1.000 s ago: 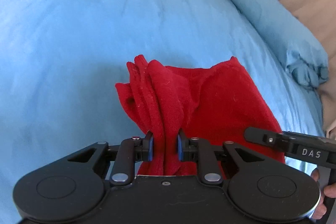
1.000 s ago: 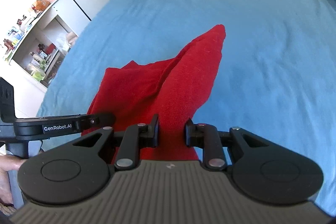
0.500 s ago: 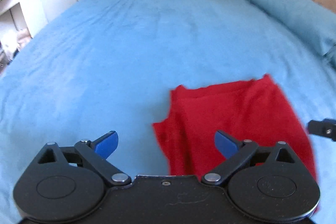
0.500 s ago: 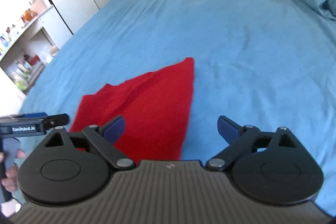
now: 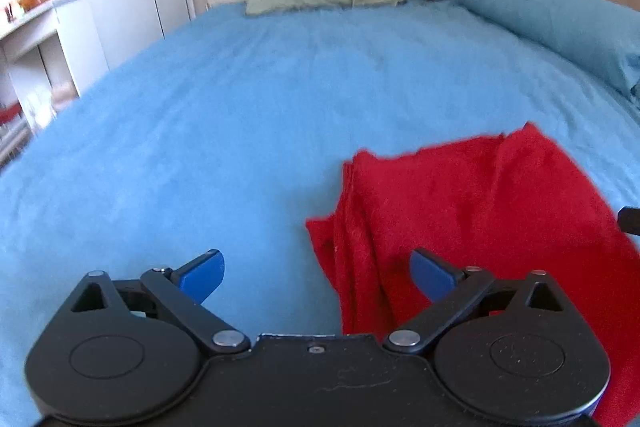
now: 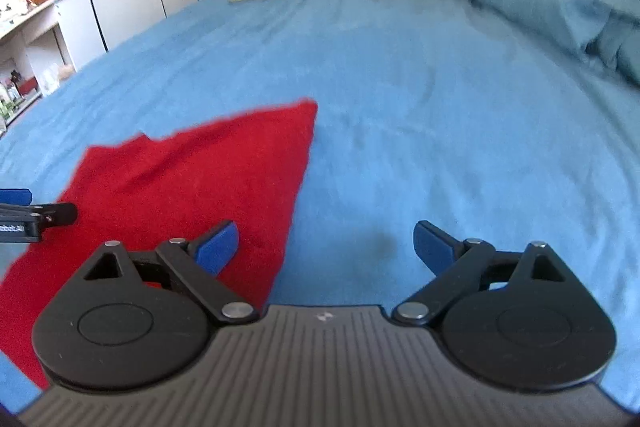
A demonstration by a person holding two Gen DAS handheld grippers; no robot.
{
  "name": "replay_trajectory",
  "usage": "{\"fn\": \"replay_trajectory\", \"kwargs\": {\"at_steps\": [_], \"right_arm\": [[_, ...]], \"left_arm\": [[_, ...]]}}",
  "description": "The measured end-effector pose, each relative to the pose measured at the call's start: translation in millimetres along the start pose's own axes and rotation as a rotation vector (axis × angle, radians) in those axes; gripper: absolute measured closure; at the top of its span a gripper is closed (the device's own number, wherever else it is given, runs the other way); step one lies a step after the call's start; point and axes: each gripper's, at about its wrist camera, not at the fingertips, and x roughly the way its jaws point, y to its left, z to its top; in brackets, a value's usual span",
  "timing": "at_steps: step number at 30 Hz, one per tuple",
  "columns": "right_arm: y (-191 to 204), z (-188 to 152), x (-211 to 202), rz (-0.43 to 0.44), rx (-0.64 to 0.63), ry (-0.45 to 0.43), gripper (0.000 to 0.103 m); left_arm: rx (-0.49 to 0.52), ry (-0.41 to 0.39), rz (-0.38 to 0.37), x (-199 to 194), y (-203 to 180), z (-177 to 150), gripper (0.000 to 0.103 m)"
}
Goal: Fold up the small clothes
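- One second ago both grippers pinched the red knit garment [image 5: 472, 211]; the left gripper [image 5: 316, 275] and right gripper [image 6: 326, 245] now stand released, nothing between the jaws.
- One garment lies flat on the blue bedspread [image 5: 240, 99].
- Only the right view shows the garment's pointed corner [image 6: 308, 107].

Very little can be read. In the right wrist view, a black bar of the other gripper [image 6: 24, 223], far out beyond the left-hand blue finger pad [image 6: 218, 251], bears white lettering cut off by the picture's edge, with only something like "bot.AI" showing, blurred. A small pale mark sits on the grey ribbed gripper body [image 6: 322, 316] behind the fingers, too small to read.
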Motion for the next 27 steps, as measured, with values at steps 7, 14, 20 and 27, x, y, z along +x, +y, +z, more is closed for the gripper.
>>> {"fn": "replay_trajectory", "kwargs": {"at_steps": [7,14,20,27], "right_arm": [[30,34,-113,-0.012,-0.011,-0.066,0.0],[61,55,-230,-0.087,-0.011,-0.072,0.0],[85,37,-294,-0.096,-0.031,-0.002,0.0],[94,-7,-323,-0.105,-0.002,0.062,0.0]], "left_arm": [[0.018,-0.089,-0.006,-115,4,33,0.0],[0.002,-0.112,0.014,-232,7,30,0.0],[-0.043,-0.055,0.024,-281,8,7,0.0],[-0.052,-0.027,0.018,-313,6,-33,0.0]]}}
